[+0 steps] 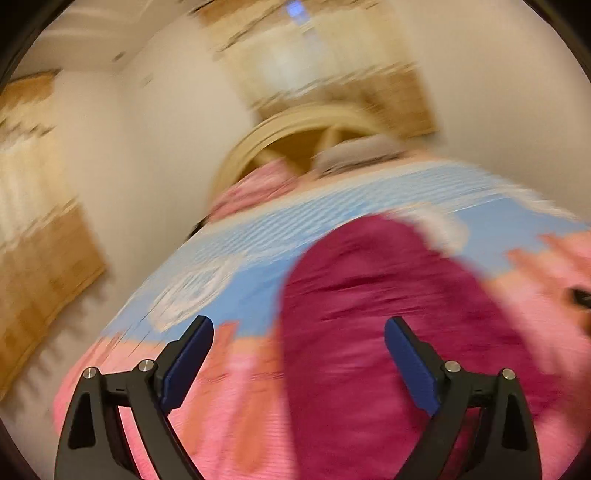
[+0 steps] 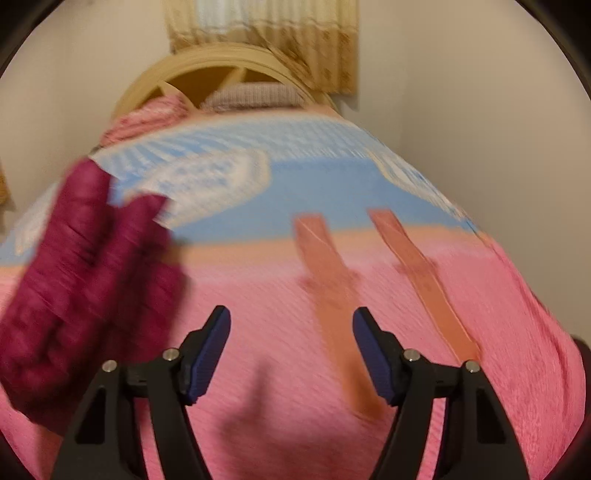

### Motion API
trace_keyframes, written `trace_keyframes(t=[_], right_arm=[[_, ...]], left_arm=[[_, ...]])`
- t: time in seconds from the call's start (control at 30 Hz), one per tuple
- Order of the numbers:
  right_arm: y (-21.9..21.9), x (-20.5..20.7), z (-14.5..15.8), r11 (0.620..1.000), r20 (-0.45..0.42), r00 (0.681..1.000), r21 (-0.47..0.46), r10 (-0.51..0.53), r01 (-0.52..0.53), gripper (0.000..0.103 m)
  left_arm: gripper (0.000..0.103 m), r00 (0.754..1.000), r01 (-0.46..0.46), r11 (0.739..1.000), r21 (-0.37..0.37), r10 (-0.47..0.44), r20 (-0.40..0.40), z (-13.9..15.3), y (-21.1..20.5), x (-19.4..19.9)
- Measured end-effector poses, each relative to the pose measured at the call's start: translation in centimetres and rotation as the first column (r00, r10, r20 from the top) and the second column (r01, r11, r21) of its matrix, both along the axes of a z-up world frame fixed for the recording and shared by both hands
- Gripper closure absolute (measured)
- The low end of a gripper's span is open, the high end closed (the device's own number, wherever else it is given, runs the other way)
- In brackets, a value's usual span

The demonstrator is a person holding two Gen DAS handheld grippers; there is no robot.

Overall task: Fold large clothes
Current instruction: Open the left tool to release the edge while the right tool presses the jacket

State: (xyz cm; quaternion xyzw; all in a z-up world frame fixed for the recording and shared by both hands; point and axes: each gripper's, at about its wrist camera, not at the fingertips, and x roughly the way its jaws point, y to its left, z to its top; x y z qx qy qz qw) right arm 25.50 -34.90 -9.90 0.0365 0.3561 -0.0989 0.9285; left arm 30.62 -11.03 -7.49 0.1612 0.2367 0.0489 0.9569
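A dark magenta garment (image 1: 388,314) lies in a folded heap on the pink and blue bedspread (image 1: 229,398); the left wrist view is blurred by motion. My left gripper (image 1: 299,332) hangs above the garment's left edge with its jaws wide apart and nothing between them. In the right wrist view the same magenta garment (image 2: 81,280) lies at the left, well to the left of my right gripper (image 2: 291,321). That gripper is open over bare pink bedspread (image 2: 480,314), its blue pads (image 2: 208,354) gripping nothing.
The bed has a rounded cream headboard (image 2: 207,62) with a grey pillow (image 2: 255,96) and a bunched pink cloth (image 2: 147,118) against it. Beige patterned curtains (image 2: 295,33) hang behind. Pale walls (image 1: 155,155) flank the bed on both sides.
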Motion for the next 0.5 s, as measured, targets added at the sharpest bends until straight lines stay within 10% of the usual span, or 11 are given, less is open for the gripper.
trace_keyframes(t=[0.17,0.33,0.5], right_arm=[[6.3,3.2,4.2,0.996,0.066,0.994,-0.010,0.091,-0.091,0.032],[13.8,7.5,7.6,0.986,0.077,0.983,-0.029,0.164,-0.163,0.032],[16.5,12.4,4.4,0.991,0.028,0.990,-0.027,0.135,-0.134,0.036]], left_arm=[[0.009,0.972,-0.232,0.971,-0.057,0.229,-0.061,-1.5,5.6,4.9],[0.009,0.959,-0.276,0.954,-0.118,0.266,-0.096,-1.6,6.8,7.6],[0.009,0.951,-0.292,0.949,-0.117,0.275,-0.142,-2.5,6.2,10.2]])
